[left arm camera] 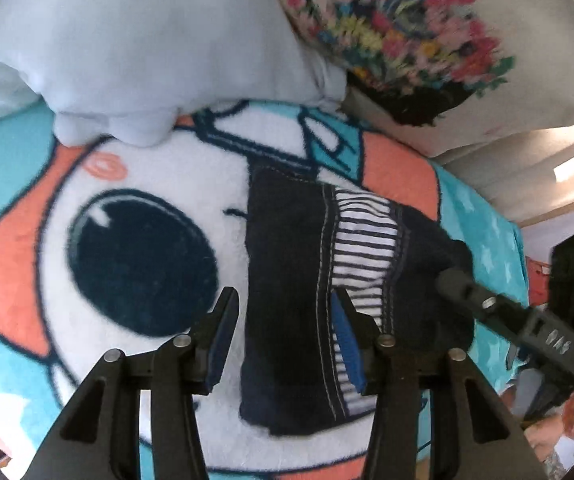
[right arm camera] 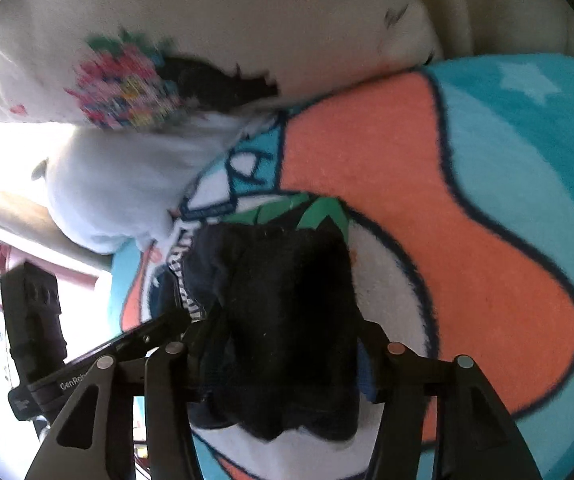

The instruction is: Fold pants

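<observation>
Here are the dark navy pants point(left arm camera: 287, 288), folded into a compact bundle with a white-and-navy striped lining showing, lying on the fleece cartoon blanket point(left arm camera: 135, 168) in teal, orange and white. They sit near the blanket's middle, over the white face patch, just right of the big dark printed eye.

The left gripper point(left arm camera: 285, 336) hangs over the bundle's near-left portion, jaws spread wide, blue pads showing, nothing between them; its right finger lies over the striped strip, its left finger over bare white fleece. Whether it touches the cloth, hard to say.

The right gripper point(right arm camera: 283, 348) comes in from the bundle's right edge. In its own view the dark cloth fills the gap between its fingers, which sit wide apart on either flank; whether they are pinching it, I cannot tell.

Open fleece to the left and toward the near edge. At the far edge a pale blue-white pillow point(left arm camera: 147, 52) presses onto the blanket, and beside it a cream pillow with a multicoloured floral print point(left arm camera: 399, 28), both close behind the bundle. Past the right edge, the room is a blur.
</observation>
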`<state>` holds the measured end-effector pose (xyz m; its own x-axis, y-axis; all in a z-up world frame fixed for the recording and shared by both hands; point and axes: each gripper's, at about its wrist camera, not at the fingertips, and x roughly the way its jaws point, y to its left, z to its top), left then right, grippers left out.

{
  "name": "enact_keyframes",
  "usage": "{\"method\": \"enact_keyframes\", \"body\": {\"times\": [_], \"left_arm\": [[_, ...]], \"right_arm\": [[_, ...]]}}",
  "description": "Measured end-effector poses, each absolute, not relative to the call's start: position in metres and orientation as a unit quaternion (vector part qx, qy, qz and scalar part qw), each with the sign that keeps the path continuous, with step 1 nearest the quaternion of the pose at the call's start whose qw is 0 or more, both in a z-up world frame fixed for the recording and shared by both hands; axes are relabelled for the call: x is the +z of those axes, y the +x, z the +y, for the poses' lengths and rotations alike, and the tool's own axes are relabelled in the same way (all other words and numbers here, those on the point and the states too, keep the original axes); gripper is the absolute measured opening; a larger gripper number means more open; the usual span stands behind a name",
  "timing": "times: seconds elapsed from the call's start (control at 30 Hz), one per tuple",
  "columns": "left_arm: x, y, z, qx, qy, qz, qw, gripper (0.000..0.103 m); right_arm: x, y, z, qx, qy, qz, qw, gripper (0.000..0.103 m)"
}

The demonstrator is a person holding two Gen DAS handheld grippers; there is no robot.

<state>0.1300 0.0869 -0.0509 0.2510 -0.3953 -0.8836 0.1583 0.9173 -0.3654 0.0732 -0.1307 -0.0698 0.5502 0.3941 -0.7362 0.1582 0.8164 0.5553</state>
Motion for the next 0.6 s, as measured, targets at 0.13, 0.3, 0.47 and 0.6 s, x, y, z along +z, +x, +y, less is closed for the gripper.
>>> {"method": "enact_keyframes", "body": {"times": [0.13, 0.3, 0.47, 0.6], "left_arm": [[-0.033, 0.116, 0.103, -0.156, -0.09, 0.561, 0.808, 0.047], [-0.026, 0.103, 0.136, -0.128, -0.113, 0.549, 0.818, 0.049], [-0.009, 0.09, 0.155, -0.117, -0.105, 0.522, 0.838, 0.049], [0.009, 0.075, 0.167, -0.106, -0.08, 0.488, 0.863, 0.053]], "right_arm": [[-0.028, 0.048, -0.127, 0.01, 0.254, 0.422, 0.87, 0.064], [-0.024, 0.045, -0.094, 0.05, 0.216, 0.42, 0.88, 0.064], [-0.08, 0.067, -0.082, 0.052, 0.213, 0.503, 0.836, 0.073], [-0.062, 0.057, -0.079, 0.03, 0.208, 0.483, 0.85, 0.074]]}}
